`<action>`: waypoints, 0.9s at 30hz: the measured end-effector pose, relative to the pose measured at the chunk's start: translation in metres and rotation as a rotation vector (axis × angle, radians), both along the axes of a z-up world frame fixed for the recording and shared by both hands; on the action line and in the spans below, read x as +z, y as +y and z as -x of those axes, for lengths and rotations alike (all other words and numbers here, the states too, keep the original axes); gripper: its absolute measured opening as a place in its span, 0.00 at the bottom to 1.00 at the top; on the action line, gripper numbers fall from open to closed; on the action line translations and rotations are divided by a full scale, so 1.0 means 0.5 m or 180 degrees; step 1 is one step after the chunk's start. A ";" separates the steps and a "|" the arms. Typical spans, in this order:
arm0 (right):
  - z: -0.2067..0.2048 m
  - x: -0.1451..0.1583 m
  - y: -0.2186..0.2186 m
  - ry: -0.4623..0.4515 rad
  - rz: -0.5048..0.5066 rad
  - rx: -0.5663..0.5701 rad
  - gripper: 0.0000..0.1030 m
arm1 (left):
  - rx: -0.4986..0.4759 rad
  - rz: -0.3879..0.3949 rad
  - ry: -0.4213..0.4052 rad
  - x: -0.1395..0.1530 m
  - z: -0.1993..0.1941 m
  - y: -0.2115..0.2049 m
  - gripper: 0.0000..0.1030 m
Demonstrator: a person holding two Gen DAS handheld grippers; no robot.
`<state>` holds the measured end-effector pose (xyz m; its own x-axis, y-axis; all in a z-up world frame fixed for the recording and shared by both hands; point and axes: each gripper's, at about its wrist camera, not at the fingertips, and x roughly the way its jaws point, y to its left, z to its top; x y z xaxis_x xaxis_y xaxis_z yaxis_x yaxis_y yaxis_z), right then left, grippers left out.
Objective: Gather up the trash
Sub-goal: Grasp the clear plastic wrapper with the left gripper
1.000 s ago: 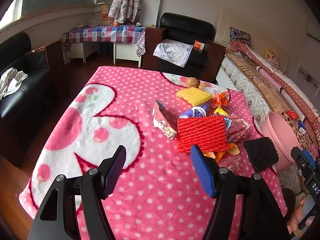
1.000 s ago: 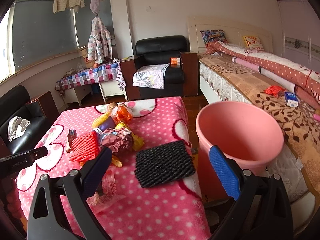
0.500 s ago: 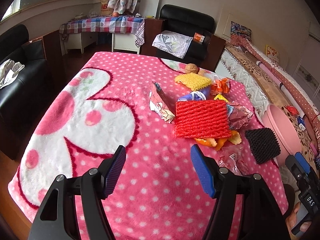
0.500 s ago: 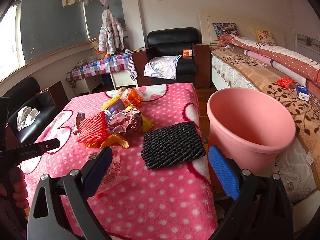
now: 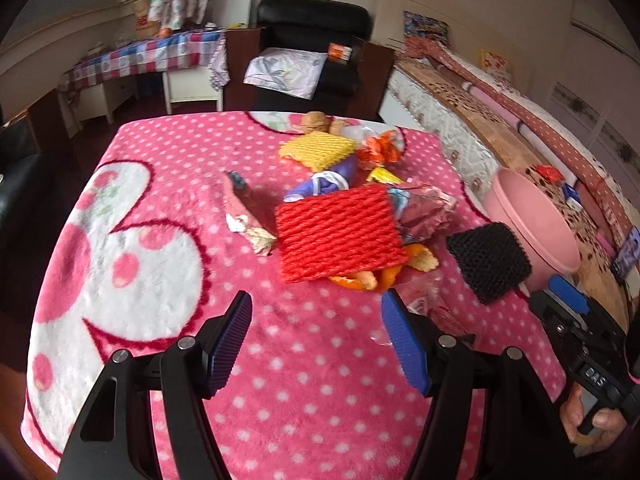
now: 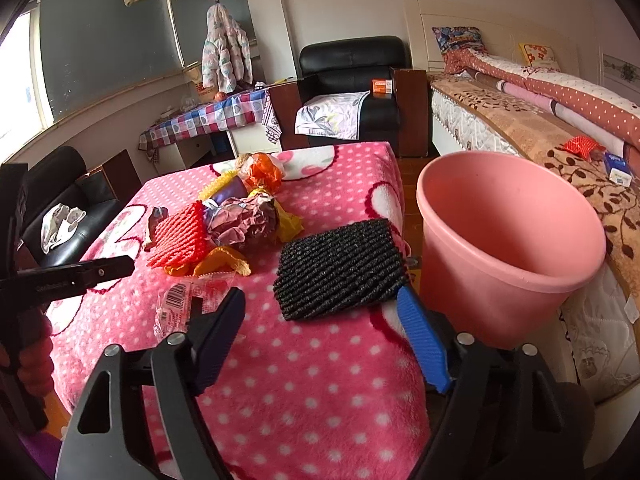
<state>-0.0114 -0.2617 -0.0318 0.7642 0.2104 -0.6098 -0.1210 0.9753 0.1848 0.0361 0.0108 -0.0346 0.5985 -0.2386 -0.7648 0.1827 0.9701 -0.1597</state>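
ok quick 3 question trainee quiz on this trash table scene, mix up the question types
1. True or false: the right gripper is open and holds nothing.
2. Which piece lies nearest the pink bucket? A red foam net B black foam net C clear wrapper
3. Fill in: the bucket stands ____ the table, not on it.

Key: 1 true; 2 B; 3 beside

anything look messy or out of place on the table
Yes. A heap of trash lies on the pink blanket: wrappers, orange peel and foam nets. A black net lies apart beside the pink bucket, which looks empty. Both claws are open and hold nothing.
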 end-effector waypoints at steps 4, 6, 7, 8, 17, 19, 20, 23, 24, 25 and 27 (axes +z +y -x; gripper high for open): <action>0.002 -0.003 -0.008 0.0015 -0.0054 -0.0016 0.71 | -0.0413 0.0064 0.0200 0.001 0.010 -0.025 0.55; 0.005 -0.003 -0.011 0.0004 -0.0077 -0.0019 0.71 | -0.0508 0.0199 0.0385 -0.012 0.015 -0.035 0.51; 0.007 -0.002 -0.012 -0.0001 -0.0082 -0.0017 0.71 | -0.0550 0.0266 0.0468 -0.018 0.015 -0.040 0.50; 0.008 -0.002 -0.012 -0.0006 -0.0090 -0.0014 0.71 | -0.0578 0.0309 0.0516 -0.022 0.016 -0.045 0.49; 0.018 -0.002 -0.032 -0.0020 -0.0142 -0.0043 0.71 | -0.0550 0.0693 0.0952 -0.054 -0.009 -0.095 0.48; 0.019 -0.002 -0.036 -0.0019 -0.0154 -0.0048 0.71 | -0.0537 0.0691 0.1005 -0.062 -0.013 -0.106 0.48; 0.019 -0.003 -0.038 -0.0018 -0.0160 -0.0050 0.71 | -0.0525 0.0650 0.1005 -0.065 -0.015 -0.114 0.47; 0.017 -0.007 -0.044 -0.0002 -0.0189 -0.0057 0.71 | -0.0530 0.0667 0.1010 -0.069 -0.017 -0.118 0.26; 0.015 -0.009 -0.046 0.0010 -0.0204 -0.0058 0.71 | -0.0533 0.0686 0.0984 -0.066 -0.016 -0.118 0.21; 0.014 -0.012 -0.048 0.0025 -0.0224 -0.0060 0.71 | -0.0531 0.0664 0.0954 -0.062 -0.015 -0.116 0.20; 0.007 -0.017 -0.054 0.0069 -0.0275 -0.0062 0.71 | -0.0566 0.0611 0.0868 -0.051 -0.009 -0.113 0.17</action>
